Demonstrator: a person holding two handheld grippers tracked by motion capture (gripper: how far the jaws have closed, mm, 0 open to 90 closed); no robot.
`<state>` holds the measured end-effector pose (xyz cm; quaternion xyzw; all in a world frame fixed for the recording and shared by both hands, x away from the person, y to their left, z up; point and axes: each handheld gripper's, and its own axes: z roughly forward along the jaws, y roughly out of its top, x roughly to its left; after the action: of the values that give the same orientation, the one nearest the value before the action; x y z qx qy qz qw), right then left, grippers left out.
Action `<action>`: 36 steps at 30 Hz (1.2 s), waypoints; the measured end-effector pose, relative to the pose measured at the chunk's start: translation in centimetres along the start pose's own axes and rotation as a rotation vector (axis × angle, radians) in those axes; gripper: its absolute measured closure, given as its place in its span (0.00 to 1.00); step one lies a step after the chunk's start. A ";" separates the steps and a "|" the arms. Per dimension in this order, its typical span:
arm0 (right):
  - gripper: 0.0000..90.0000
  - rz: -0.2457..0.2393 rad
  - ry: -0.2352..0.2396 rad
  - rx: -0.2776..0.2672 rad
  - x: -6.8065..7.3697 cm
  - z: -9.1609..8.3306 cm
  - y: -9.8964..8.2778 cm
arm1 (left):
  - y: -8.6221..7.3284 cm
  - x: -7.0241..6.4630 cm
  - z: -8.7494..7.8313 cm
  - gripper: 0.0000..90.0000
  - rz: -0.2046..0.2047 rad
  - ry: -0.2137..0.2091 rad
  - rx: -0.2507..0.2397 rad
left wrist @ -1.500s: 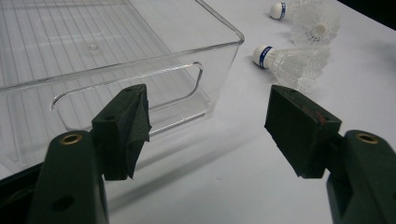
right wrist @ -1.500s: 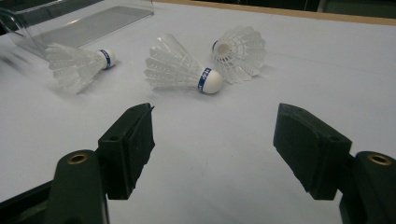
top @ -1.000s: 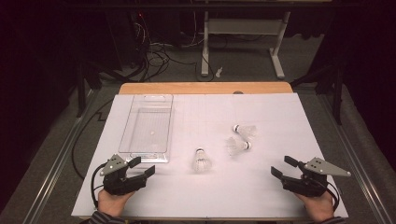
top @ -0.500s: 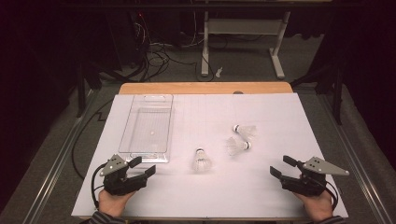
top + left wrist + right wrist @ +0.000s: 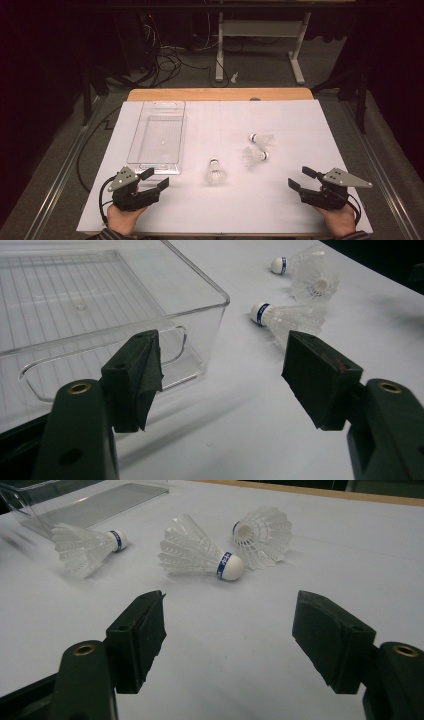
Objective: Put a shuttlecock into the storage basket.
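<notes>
We see the white worktop (image 5: 200, 210) carrying a clear plastic bin (image 5: 158, 137) at its left. Three white shuttlecocks lie on their sides: one (image 5: 215, 171) just right of the bin's near corner, two (image 5: 254, 156) (image 5: 263, 139) close together farther right. Our left gripper (image 5: 156, 179) and right gripper (image 5: 296, 178) rest at the near edge, fingers released, well apart from the shuttlecocks.
</notes>
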<state>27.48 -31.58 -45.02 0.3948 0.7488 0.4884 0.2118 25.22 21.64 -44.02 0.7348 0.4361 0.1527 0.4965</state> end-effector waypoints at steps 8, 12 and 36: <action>0.33 0.001 -0.002 -0.001 -0.1 0.0 0.0 | 0.3 -0.2 0.2 0.36 0.007 -0.007 0.002; 0.33 0.002 0.000 0.000 0.0 0.1 0.0 | 0.3 -0.3 0.4 0.36 0.010 -0.016 0.009; 0.33 0.001 0.007 -0.003 0.1 0.0 0.0 | 1.7 -1.8 1.2 0.36 0.033 -0.045 0.000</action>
<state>27.43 -31.45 -44.98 0.3934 0.7486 0.4909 0.2093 25.81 19.31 -42.68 0.7453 0.4128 0.1442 0.5034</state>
